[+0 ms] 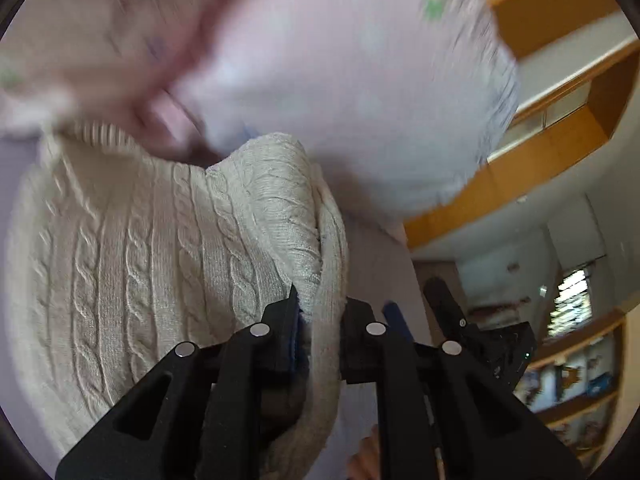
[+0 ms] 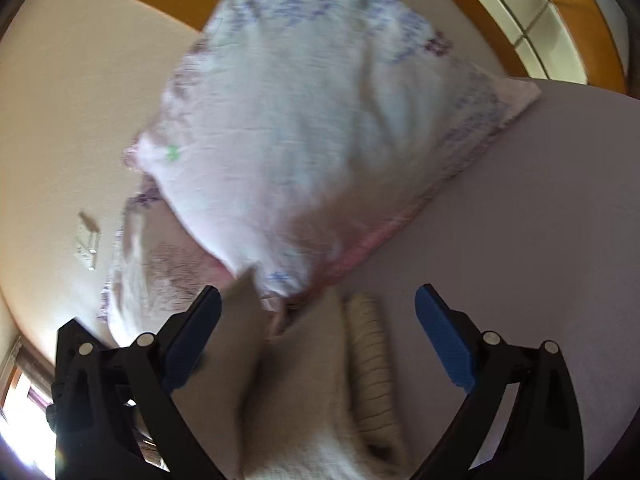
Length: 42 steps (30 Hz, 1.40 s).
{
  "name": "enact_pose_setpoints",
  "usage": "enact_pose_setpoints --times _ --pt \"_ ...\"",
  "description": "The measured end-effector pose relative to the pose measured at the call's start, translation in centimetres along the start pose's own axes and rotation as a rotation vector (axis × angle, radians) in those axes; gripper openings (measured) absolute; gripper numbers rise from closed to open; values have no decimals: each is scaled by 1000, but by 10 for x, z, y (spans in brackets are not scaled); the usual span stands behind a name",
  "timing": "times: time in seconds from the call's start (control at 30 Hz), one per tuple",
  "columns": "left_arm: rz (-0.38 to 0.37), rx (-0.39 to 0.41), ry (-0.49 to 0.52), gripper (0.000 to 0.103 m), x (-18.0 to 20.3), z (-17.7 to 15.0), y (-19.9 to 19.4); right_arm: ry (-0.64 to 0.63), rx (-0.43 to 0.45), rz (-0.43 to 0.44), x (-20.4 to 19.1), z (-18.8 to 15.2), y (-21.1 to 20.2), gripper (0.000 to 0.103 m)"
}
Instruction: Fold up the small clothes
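Cable-knit sweater [image 1: 132, 248]: cream, small, lying on a pale lilac bed sheet [image 2: 520, 220], just in front of the pillows. One bunched edge or sleeve is raised off the body of the garment and runs down between the fingers of the left gripper [image 1: 320, 320]

Left gripper: black, blue-padded, jaws drawn close together and clamped on that raised fold of knit; grip looks firm, with fabric draped over and past the pads

Right gripper [image 2: 318, 332]: jaws spread wide, blue pads [image 2: 444, 344] well apart, holding nothing. It hangs over a ribbed part of the sweater [image 2: 372, 360], cuff or hem, which shows between the fingers but does not touch them so far as can be told

Pillow [image 2: 312, 128]: white with purple floral print and pink trim, propped against a cream wall [image 2: 72, 100]; a second one lies partly under it. Both blurred

Wooden headboard or shelf [image 1: 560, 12]: orange-brown, behind the pillows

Step in hand, as judged: a fold of one side, the left gripper lifting an edge to carry it across the body

Next move calls for: laying the held fold flat over the middle without dragging the whole piece, the free right gripper pinning or taking the ribbed end. Thick knit is likely to spring back unless pressed
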<state>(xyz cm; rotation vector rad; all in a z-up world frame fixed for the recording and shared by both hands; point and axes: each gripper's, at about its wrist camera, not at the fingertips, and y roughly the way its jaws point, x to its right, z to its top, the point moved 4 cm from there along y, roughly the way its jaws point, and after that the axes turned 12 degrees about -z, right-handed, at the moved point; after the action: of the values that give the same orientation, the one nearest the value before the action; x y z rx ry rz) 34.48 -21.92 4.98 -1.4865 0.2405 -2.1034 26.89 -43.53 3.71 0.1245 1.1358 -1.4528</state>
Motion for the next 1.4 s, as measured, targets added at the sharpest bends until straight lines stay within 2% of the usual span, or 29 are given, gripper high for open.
enact_pose_setpoints --times 0.03,0.07,0.1,0.13,0.2,0.23,0.27,0.3,0.37,0.47,0.53,0.6,0.63,0.67,0.7,0.73,0.77,0.8,0.87,0.9,0.93,0.97,1.0,1.03,1.1,1.23,1.3,1.37,1.4 --pt "-31 -59 -61 15 -6 -4 24 13 -17 -5 5 2 3 97" --pt "-49 -70 -97 18 -9 -5 32 29 -34 3 9 3 5 97" --pt "-72 -65 -118 22 -12 -5 33 52 -55 25 13 5 7 97" --pt "-153 -40 -131 22 -13 -3 24 58 -71 42 14 5 8 97" --pt "-262 6 -99 23 -8 2 -4 37 -103 78 9 3 10 97" --pt "-283 31 -77 35 -6 3 -19 20 -111 82 5 3 10 97" --pt "-300 56 -52 57 -5 4 -38 -4 -120 89 -1 1 10 97" --pt "-307 84 -21 66 -1 5 -55 -42 -133 113 -10 -2 9 97" --pt "-232 121 63 69 -3 0 -89 -122 -127 198 -32 -6 -1 97" --pt "-47 75 164 68 -16 -16 -107 -223 -139 342 -60 -17 -13 97" --pt "-49 16 195 68 -23 -26 -97 -260 -226 486 -77 -30 -12 97" --pt "-74 -22 212 68 -28 -40 -85 -267 -369 537 -88 -48 5 97" --pt "-74 -30 214 69 -33 -45 -79 -264 -414 525 -90 -53 13 97" --pt "-62 -35 206 69 -42 -48 -79 -255 -464 469 -87 -60 26 97" --pt "-37 -53 183 68 -50 -50 -72 -256 -476 323 -78 -63 43 90" --pt "-16 -81 161 64 -58 -55 -62 -262 -455 165 -65 -62 55 61" --pt "-12 -90 176 61 -60 -62 -62 -258 -438 67 -55 -59 61 52" --pt "-10 -74 207 62 -55 -64 -66 -227 -434 52 -48 -55 60 51" --pt "-84 -21 206 62 -47 -61 -85 -206 -376 74 -48 -45 46 77" --pt "-113 26 198 63 -47 -56 -96 -210 -315 76 -50 -38 36 99" --pt "-118 83 193 68 -49 -50 -107 -210 -269 70 -50 -33 29 101" --pt "-79 148 191 76 -54 -42 -122 -209 -222 57 -47 -28 22 101" --pt "-14 190 183 78 -63 -34 -131 -198 -208 23 -43 -24 22 101" --pt "27 197 169 78 -72 -28 -132 -175 -227 4 -36 -21 27 101" --pt "81 152 76 78 -101 -20 -127 -135 -333 -8 -26 -30 45 101" --pt "75 68 -44 78 -135 -21 -108 -163 -445 7 -27 -49 65 98" --pt "39 79 -34 78 -138 -21 -102 -161 -439 -32 -24 -50 70 91" --pt "12 77 -30 78 -137 -21 -100 -136 -422 -34 -19 -49 69 85" --pt "6 76 -22 77 -135 -21 -98 -139 -422 -23 -20 -50 70 74"
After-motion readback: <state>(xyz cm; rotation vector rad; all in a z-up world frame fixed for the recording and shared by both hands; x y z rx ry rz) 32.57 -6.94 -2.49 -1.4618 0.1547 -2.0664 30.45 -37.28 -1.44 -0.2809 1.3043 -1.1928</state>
